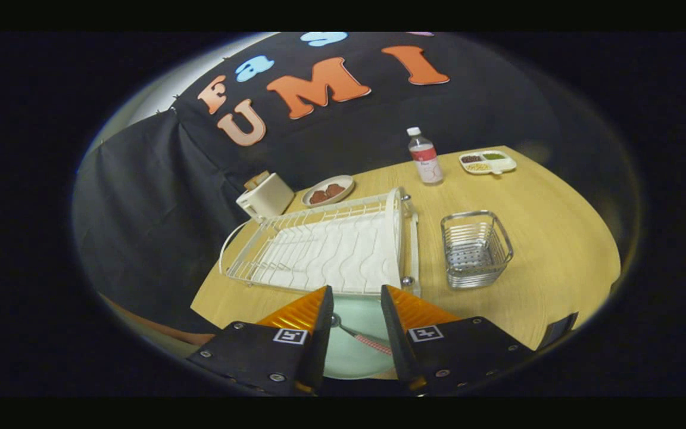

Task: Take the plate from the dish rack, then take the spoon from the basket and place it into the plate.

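Note:
A pale green plate (352,354) lies on the wooden table (545,250), on the near side of the white dish rack (325,247). A spoon (359,335) with a metal bowl and a red-checked handle rests in the plate. My gripper (356,292) hangs over the plate, open, with its orange fingers (301,310) on either side of the spoon and apart from it. The rack holds no dishes. To the right of the rack stands the wire basket (475,249), with nothing in it.
Beyond the rack stand a cream toaster (265,196) and a small dish of brown food (328,192). A water bottle (426,158) and a divided snack tray (488,162) sit near the table's far edge. Bare tabletop lies right of the basket.

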`<state>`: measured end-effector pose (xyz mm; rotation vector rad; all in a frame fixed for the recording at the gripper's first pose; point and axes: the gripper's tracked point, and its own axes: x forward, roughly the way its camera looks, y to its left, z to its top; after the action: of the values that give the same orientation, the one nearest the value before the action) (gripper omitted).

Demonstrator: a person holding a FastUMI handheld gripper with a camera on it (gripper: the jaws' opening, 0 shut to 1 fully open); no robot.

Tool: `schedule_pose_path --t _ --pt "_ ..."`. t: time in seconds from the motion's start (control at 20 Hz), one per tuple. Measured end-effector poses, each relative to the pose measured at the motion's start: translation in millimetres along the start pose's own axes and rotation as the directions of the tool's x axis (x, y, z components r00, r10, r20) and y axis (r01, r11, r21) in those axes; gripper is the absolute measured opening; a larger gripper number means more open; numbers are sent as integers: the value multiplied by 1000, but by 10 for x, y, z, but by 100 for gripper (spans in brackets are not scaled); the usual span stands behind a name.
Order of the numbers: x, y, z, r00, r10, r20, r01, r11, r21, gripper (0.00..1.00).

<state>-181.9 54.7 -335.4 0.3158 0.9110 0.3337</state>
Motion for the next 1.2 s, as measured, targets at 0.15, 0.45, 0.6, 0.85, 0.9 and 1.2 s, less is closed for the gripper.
schedule_pose_path --t 0.15,0.45,0.6,0.85,0.9,1.2 --pt "-103 79 506 991 -21 132 25 999 -28 52" --pt "-357 269 1398 938 -24 347 43 998 -48 70" --pt "-531 342 1825 891 -28 454 75 993 -86 79" --pt "-718 332 2220 837 -93 539 197 970 -139 93" --pt "-749 351 2286 827 -97 554 214 965 -150 94" --pt "-986 375 2632 746 -127 653 319 930 -184 96"
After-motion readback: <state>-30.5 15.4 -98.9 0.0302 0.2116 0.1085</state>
